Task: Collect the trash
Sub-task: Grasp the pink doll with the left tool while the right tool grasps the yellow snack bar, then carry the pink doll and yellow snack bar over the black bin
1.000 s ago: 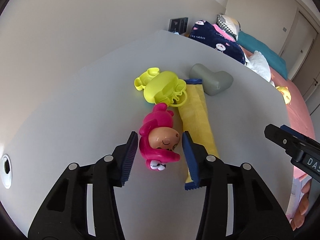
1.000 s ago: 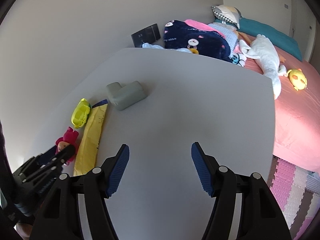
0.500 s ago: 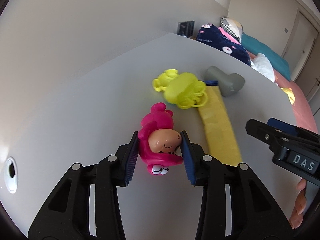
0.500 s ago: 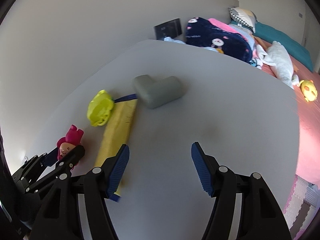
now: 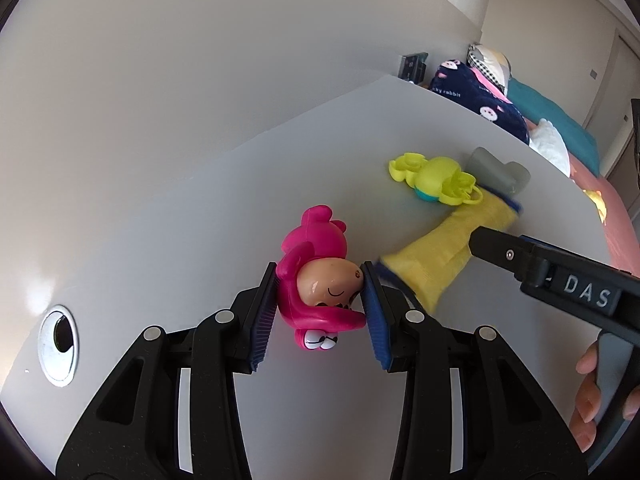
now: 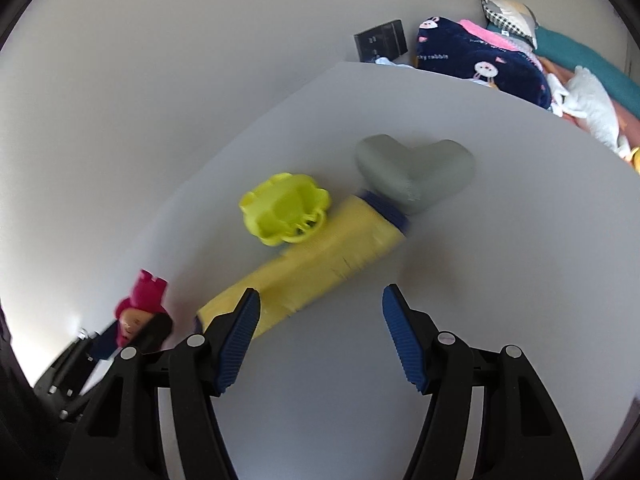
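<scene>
Gripping pink doll (image 5: pixel 320 292), left gripper (image 5: pixel 320 312) jaws — right gripper (image 6: pixel 318 340) jaws gape, showing grey wedge (image 6: pixel 412 174).

Your right gripper (image 5: pixel 584 294) bore "DAS" in white; the far navy blanket (image 5: pixel 476 98) read "lucky rabbit".

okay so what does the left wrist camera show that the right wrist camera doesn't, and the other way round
Only the left wrist view shows the round cable hole in the grey table, a person's fingers, and the left gripper shut on the pink doll toy. Only the right wrist view shows the right gripper with jaws open and empty. Both show the doll, the yellow-green plastic toy, the yellow wrapper with blue ends, the grey foam corner piece and the bed's navy rabbit blanket.
</scene>
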Available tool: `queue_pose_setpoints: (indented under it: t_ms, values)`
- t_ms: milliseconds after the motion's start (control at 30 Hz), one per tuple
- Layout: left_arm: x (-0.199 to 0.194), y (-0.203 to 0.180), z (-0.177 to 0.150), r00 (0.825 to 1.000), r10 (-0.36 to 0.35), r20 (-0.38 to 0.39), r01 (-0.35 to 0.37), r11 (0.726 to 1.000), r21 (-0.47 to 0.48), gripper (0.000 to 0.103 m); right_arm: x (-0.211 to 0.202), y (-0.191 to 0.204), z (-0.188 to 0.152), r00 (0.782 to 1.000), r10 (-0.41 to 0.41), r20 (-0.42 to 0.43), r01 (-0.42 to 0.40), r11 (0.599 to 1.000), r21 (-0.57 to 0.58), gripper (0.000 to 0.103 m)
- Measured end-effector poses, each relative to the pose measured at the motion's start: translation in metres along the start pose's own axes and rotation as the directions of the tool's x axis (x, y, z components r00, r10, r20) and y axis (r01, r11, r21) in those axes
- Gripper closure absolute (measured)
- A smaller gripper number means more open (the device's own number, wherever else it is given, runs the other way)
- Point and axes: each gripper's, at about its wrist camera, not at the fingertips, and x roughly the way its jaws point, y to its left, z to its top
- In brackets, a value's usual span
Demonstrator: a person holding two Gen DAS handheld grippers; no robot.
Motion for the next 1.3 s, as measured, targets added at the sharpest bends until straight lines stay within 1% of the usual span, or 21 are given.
queue_pose_setpoints:
  t_ms: [67,167,267,300,400,433,467,500,533,567,600,633,667,700,800,1000,1100,1300]
  values:
    - [-0.002,0.004,0.0,1.0,0.005,0.004,-0.005,1.0,-0.003,0.063,0.002,0.004,0.001,1.0,0.021,-0.008,-0.021,1.0,0.016,0.038]
    - [-0.004,0.009,0.001,1.0,0.013,0.009,-0.013,1.0,-0.007,0.063,0.009,0.007,0.004,1.0,0.018,-0.021,-0.017,0.999,0.043,0.038]
    - [-0.006,0.016,0.0,0.999,0.03,0.012,-0.03,1.0,-0.008,0.063,0.019,0.008,0.008,0.999,-0.004,-0.032,0.007,0.996,0.085,0.037]
    - [-0.007,0.019,0.0,0.999,0.035,0.013,-0.034,0.999,-0.011,0.063,0.02,0.01,0.009,1.0,-0.014,-0.022,0.016,0.996,0.085,0.036]
    - [-0.009,0.026,0.0,0.999,0.043,0.014,-0.043,0.999,-0.019,0.063,0.025,0.018,0.011,0.998,-0.054,-0.032,0.056,0.996,0.063,0.036]
    - [-0.01,0.028,-0.001,0.999,0.045,0.013,-0.045,0.999,-0.021,0.063,0.026,0.02,0.01,0.997,-0.067,-0.031,0.069,0.996,0.052,0.038]
    - [-0.01,0.03,-0.001,0.999,0.046,0.013,-0.045,0.999,-0.023,0.063,0.027,0.022,0.009,0.997,-0.076,-0.03,0.077,0.996,0.036,0.042]
    - [-0.01,0.03,-0.001,0.999,0.047,0.012,-0.047,0.999,-0.024,0.063,0.027,0.023,0.008,0.996,-0.078,-0.032,0.079,0.997,0.023,0.053]
    - [-0.011,0.031,-0.001,0.999,0.048,0.013,-0.047,0.999,-0.025,0.063,0.027,0.022,0.008,0.997,-0.074,-0.035,0.074,0.997,0.017,0.062]
    - [-0.011,0.03,-0.001,0.999,0.046,0.013,-0.046,0.999,-0.025,0.063,0.027,0.022,0.008,0.997,-0.062,-0.043,0.063,0.998,0.013,0.066]
    - [-0.01,0.028,-0.001,0.999,0.045,0.013,-0.044,0.999,-0.026,0.063,0.026,0.021,0.007,0.998,-0.046,-0.052,0.046,0.999,0.014,0.075]
    - [-0.011,0.027,-0.001,0.999,0.043,0.012,-0.042,0.999,-0.025,0.063,0.023,0.02,0.006,0.998,-0.041,-0.049,0.042,0.999,0.011,0.081]
    - [-0.011,0.026,0.0,0.999,0.04,0.012,-0.04,0.999,-0.025,0.063,0.021,0.02,0.006,0.998,-0.041,-0.046,0.041,0.999,0.006,0.084]
    - [-0.011,0.025,0.0,0.999,0.037,0.012,-0.036,0.999,-0.025,0.063,0.018,0.021,0.005,0.998,-0.042,-0.042,0.042,0.999,-0.005,0.089]
    - [-0.013,0.02,0.0,0.999,0.033,0.013,-0.032,0.999,-0.024,0.063,0.01,0.017,0.004,0.999,-0.034,-0.041,0.034,0.999,-0.019,0.091]
    - [-0.025,0.01,-0.002,1.0,0.021,0.019,-0.02,1.0,-0.016,0.063,-0.013,0.009,-0.002,1.0,-0.02,-0.018,0.02,0.999,-0.026,0.091]
    - [-0.032,-0.001,-0.003,1.0,0.004,0.02,-0.004,1.0,-0.005,0.063,-0.028,0.0,-0.005,1.0,-0.013,-0.006,0.013,1.0,-0.021,0.091]
    - [-0.043,-0.028,-0.006,0.999,-0.031,0.023,0.03,0.999,0.023,0.063,-0.059,-0.023,-0.016,0.999,-0.027,0.024,0.027,1.0,0.001,0.091]
